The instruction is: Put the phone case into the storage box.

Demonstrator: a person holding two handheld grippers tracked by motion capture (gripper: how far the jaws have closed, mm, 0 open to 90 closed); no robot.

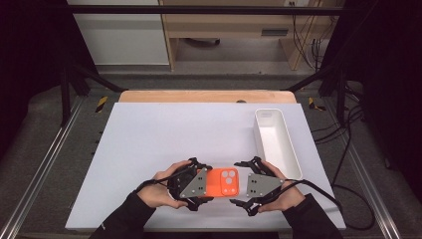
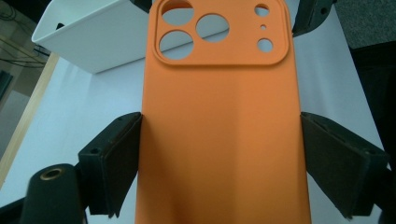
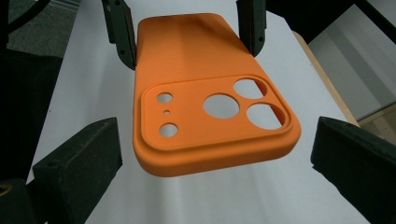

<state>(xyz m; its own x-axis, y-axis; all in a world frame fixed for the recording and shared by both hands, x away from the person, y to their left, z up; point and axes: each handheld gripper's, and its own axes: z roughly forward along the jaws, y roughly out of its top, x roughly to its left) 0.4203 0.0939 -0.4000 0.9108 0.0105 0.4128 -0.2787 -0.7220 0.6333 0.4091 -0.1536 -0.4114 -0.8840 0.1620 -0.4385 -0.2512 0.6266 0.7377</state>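
White counter carried a light, bendy orange phone case: left gripper jaws clamped its long edges, right gripper jaws stood released around the camera end.

- The phone case lies near the front edge of the desk, just right of the middle.
- The left hand-held gripper is at the case's left end, its jaws on either long side of it.
- The right hand-held gripper sits at the case's right end, jaws standing clear of its sides.
- The tray stands behind and to the right, along the desk's right edge.
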